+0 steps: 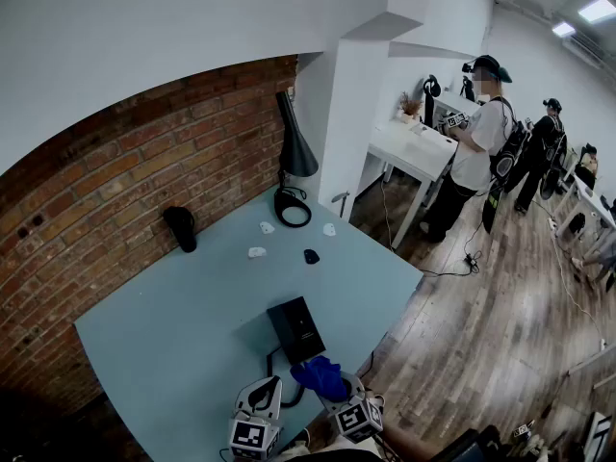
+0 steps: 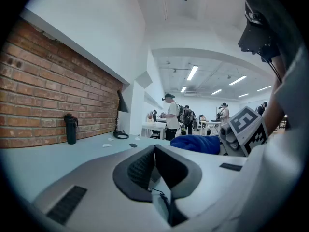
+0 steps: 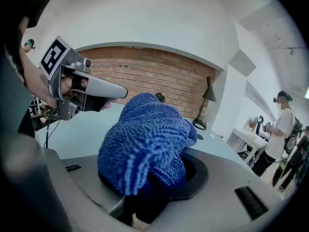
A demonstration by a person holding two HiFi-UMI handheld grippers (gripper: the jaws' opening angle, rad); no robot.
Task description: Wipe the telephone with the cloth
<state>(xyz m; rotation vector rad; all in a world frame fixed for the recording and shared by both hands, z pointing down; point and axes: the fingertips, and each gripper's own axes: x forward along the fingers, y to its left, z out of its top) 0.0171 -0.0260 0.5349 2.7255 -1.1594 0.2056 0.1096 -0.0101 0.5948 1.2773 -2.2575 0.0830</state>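
1. Left gripper [image 2: 154,150]: pale grey shell, black ribbed pads, dark slot insets either side.
2. Right gripper [image 3: 150,187]: same grey shell, with a black collar round the jaws.
3. Marker cubes [image 1: 250,438], on the near side of the telephone [image 1: 295,327]: white with black square patterns.

This is an open-plan office or lab workspace. A pale blue counter [image 1: 192,325] with a black desk lamp [image 1: 294,150] stands against a brick wall [image 1: 115,200], and white desks [image 1: 409,147] line a wood-plank floor [image 1: 500,296] under ceiling strip lights [image 1: 597,9]. Other people [image 1: 476,152] wearing backpacks stand at those desks, and cables [image 1: 452,269] trail across the floor.
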